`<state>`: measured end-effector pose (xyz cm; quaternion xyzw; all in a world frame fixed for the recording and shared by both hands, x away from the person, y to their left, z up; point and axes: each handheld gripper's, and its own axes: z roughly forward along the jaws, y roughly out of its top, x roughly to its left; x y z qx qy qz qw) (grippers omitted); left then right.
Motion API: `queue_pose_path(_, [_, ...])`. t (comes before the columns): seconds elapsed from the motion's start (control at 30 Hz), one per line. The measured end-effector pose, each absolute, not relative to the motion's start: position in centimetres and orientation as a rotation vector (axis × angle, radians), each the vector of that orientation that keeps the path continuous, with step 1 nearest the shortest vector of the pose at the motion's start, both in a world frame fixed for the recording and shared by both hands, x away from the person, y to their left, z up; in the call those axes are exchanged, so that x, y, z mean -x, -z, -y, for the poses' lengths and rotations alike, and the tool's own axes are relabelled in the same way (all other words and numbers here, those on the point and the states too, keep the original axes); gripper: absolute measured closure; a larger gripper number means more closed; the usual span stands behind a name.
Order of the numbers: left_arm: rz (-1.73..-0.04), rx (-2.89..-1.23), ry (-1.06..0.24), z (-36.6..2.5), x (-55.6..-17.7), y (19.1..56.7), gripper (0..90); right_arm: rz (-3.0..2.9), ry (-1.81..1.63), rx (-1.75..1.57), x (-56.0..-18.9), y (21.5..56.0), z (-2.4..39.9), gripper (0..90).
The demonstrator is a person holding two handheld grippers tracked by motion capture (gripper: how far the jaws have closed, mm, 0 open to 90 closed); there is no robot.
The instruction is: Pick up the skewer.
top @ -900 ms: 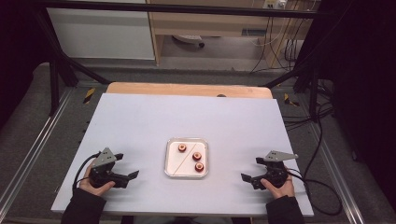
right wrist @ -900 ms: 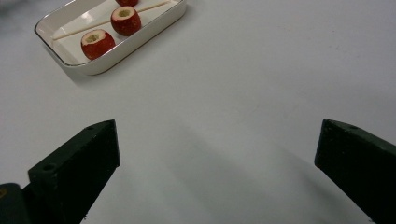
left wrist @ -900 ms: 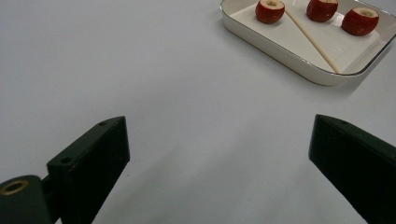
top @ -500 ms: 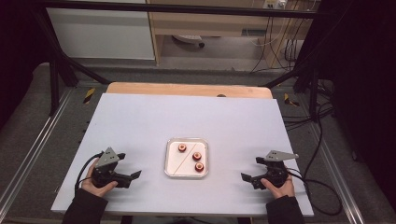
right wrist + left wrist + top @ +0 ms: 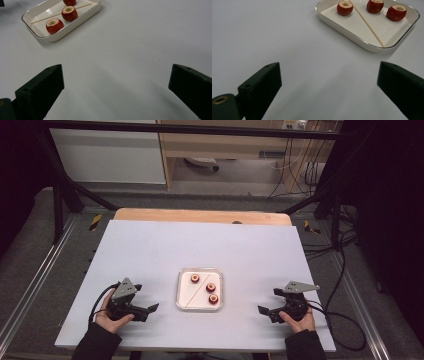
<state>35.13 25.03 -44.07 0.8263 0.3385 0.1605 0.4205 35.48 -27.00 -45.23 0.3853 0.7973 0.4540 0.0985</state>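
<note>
A shallow white tray (image 5: pixel 200 306) with rounded corners and a thin metallic rim sits on the white table (image 5: pixel 200 245), near the person's edge and about midway between the two hands. Inside it lie three small red fruits, each cored so that a pale hollow shows at the top. One fruit (image 5: pixel 195 278) rests towards the far left corner of the tray; a second fruit (image 5: pixel 211 287) lies near the middle right; the third fruit (image 5: pixel 213 298) sits just below it, close to the right wall. They are apart from each other, none stacked. A thin wooden skewer (image 5: pixel 194 293) lies flat on the tray floor, running diagonally from the near left corner up between the first fruit and the other two. In the left gripper view the stick passes just beside one fruit; whether it touches it I cannot tell.

The left gripper (image 5: pixel 152 309) rests on the table to the left of the tray, held in the left hand (image 5: pixel 112 312), its jaws spread wide with nothing between them and aimed towards the tray. The right gripper (image 5: pixel 262 311), in the right hand (image 5: pixel 296 316), rests to the right of the tray, well apart from it, jaws likewise wide and empty, pointing inward at the tray
</note>
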Motion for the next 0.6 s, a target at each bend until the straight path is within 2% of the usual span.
queue_pose_path(0.6, [-0.837,-2.101,-0.408,-21.1,-35.2,42.4,6.0,-2.357,-1.339,-1.131,-35.4,45.0,26.9,0.6])
